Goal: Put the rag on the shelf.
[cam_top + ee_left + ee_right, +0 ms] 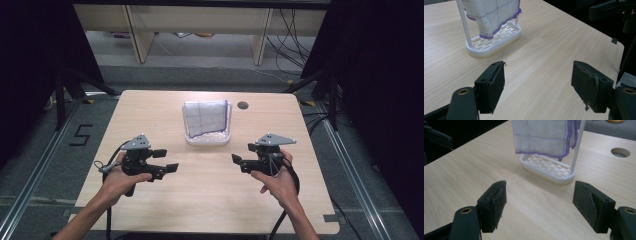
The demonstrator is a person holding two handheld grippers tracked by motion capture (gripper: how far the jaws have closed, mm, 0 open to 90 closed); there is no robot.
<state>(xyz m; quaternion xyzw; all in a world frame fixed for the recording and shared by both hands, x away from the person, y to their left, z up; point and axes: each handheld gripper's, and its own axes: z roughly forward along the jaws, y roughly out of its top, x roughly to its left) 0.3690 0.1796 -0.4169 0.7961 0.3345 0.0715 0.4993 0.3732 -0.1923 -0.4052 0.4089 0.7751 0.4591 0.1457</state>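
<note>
Not started: cloth (206, 116) hanging on rack (208, 139); left gripper (165, 160) and right gripper (242, 155) wide open, empty, short of rack.

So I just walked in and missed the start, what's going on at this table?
A person holds a two-jaw gripper in each hand over a wooden table. The left gripper and the right gripper both have their jaws open and hold nothing. Both point towards a white slotted rack farther up the table, where a white cloth with purple edging hangs. Neither gripper touches the cloth or the rack yet.
</note>
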